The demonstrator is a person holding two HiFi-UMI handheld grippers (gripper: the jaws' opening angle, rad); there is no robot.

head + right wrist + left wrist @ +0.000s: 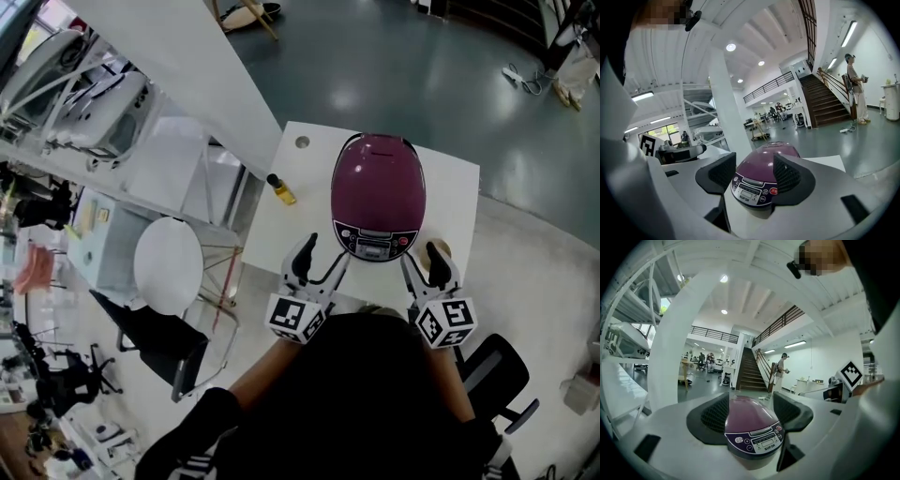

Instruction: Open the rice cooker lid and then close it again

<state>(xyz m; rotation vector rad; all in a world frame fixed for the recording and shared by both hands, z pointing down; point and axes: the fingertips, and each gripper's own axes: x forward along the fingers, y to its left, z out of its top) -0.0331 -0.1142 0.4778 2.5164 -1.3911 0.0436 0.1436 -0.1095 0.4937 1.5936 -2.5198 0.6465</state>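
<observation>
A purple rice cooker (378,192) with a grey control panel stands on a white table (450,187), its lid down. My left gripper (320,261) is at its front left and my right gripper (425,265) at its front right, both a little short of it. In the left gripper view the cooker (749,420) shows between the open black pads (714,416) of the gripper (752,416). The right gripper view frames the cooker (761,176) the same way, with that gripper (756,176) open. Neither holds anything.
A small yellow bottle (281,189) stands on the table left of the cooker, and a round hole (302,142) sits near the far left corner. A white round chair (169,265) is left of the table, a black office chair (497,367) at right.
</observation>
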